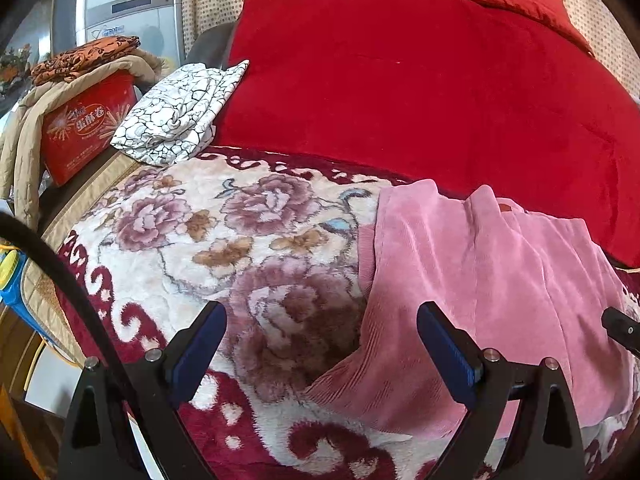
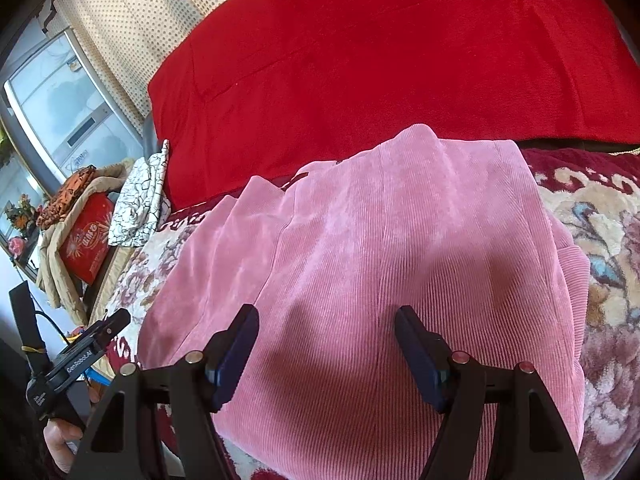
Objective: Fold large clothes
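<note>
A pink ribbed garment [image 2: 380, 248] lies folded on a floral blanket [image 1: 208, 240], its far edge near a red cushion. My right gripper [image 2: 326, 320] hovers over the garment's near part, open, nothing between its fingers. In the left wrist view the same pink garment [image 1: 480, 280] lies to the right. My left gripper [image 1: 322, 316] stands open over the blanket at the garment's left edge, with its right finger above the pink cloth. The left gripper's body [image 2: 92, 344] shows at the lower left of the right wrist view, held by a hand [image 2: 60, 440].
A red cushion [image 1: 400, 80] covers the back of the seat. A folded white crackle-patterned cloth [image 1: 180, 116] lies at the far left. Beyond it stand a red box [image 1: 84, 128], draped with a beige coat, and a white appliance [image 1: 128, 4].
</note>
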`<state>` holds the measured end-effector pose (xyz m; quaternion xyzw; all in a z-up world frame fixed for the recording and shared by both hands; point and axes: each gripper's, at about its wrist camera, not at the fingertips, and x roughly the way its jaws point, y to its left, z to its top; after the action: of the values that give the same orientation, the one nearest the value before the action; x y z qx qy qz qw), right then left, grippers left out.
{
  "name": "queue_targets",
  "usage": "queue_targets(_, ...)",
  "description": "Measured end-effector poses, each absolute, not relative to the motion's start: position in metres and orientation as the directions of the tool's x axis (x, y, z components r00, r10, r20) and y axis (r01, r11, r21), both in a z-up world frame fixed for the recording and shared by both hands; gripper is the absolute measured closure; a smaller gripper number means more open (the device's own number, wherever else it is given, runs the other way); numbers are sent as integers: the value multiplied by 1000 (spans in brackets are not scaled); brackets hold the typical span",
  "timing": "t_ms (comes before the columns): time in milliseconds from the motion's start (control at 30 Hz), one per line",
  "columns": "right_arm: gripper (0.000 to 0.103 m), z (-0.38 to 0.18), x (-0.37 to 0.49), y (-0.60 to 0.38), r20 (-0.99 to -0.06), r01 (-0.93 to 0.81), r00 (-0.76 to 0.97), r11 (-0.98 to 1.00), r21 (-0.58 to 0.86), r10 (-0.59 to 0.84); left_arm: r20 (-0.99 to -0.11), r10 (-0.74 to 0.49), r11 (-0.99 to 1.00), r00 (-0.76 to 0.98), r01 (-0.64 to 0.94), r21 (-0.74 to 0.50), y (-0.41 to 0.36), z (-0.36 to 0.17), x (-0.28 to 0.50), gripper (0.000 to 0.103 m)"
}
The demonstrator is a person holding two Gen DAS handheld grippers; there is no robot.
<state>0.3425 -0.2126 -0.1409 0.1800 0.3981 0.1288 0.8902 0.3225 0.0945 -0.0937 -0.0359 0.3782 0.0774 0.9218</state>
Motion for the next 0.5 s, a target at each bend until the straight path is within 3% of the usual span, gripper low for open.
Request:
queue_targets(233, 29, -139, 341, -212, -661, -86, 651, 902, 424, 373, -722, 95, 986, 685, -165, -26, 100, -99, 323, 6)
queue_targets(500, 29, -136, 331, -221, -662, -82, 647, 898, 433, 378, -785, -42, 936, 618, -251, -248, 132, -128, 296, 6)
